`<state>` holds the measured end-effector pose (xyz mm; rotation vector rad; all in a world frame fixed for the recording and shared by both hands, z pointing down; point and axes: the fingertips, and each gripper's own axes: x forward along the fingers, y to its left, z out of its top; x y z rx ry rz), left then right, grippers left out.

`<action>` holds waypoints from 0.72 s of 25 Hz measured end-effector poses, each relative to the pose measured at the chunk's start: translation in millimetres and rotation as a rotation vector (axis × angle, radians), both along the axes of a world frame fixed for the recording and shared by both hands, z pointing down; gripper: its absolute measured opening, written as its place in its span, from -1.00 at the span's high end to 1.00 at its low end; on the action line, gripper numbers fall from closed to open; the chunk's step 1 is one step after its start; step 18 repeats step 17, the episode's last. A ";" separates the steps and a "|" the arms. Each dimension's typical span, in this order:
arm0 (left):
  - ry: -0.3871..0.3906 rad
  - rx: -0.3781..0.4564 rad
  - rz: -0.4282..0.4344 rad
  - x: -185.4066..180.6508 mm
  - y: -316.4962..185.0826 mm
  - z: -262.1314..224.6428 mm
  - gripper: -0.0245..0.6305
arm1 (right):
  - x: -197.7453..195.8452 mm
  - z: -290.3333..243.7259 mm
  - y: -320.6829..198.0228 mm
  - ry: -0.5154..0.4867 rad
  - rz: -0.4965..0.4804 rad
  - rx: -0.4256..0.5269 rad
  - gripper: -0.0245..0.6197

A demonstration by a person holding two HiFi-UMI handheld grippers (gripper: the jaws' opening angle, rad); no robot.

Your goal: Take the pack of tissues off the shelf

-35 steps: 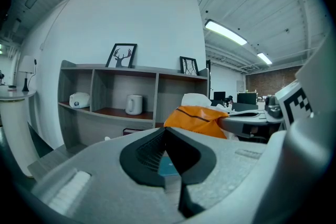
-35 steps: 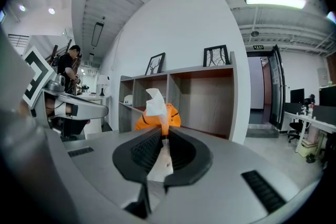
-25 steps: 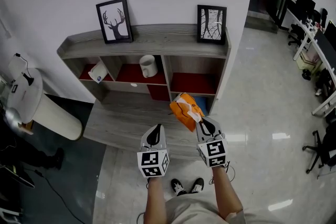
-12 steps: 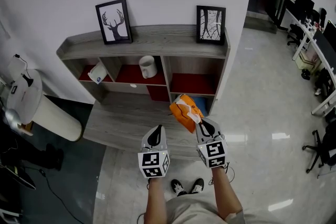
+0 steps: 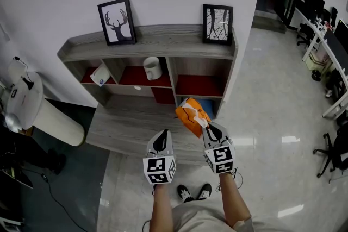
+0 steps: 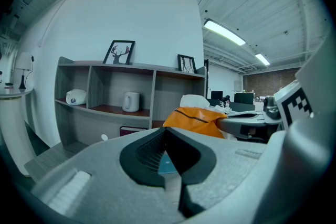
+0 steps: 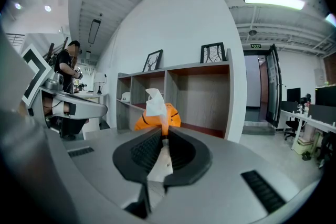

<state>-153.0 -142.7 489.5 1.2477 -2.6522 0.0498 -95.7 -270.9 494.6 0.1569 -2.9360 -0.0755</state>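
Note:
The orange pack of tissues (image 5: 190, 114) hangs in the air in front of the shelf's (image 5: 163, 49) lower right compartment, clear of the boards. My right gripper (image 5: 209, 126) is shut on its near end. In the right gripper view the pack (image 7: 169, 115) sticks out past my right gripper (image 7: 163, 136), a white tissue poking up from it. My left gripper (image 5: 162, 134) hovers to the left of the pack over the low grey platform (image 5: 122, 125), shut with nothing in it. The left gripper view shows my left gripper (image 6: 164, 131) with its jaws together and the pack (image 6: 197, 119) to its right.
Two framed pictures (image 5: 117, 20) (image 5: 217, 24) stand on the shelf top. A white mug (image 5: 153, 68) sits in the middle compartment, a small white and blue object (image 5: 100, 75) in the left one. A white round stand (image 5: 32, 106) is at the left, office chairs (image 5: 334, 152) at the right.

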 end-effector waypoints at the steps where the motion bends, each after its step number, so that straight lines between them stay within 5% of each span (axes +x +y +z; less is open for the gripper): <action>1: 0.000 -0.001 0.002 0.0 -0.2 0.2 0.90 | -0.2 0.4 -0.5 0.001 0.002 0.004 0.84; 18: 0.001 0.007 0.023 2.1 -7.5 0.3 0.90 | 4.1 0.7 -7.0 0.002 0.028 0.019 0.84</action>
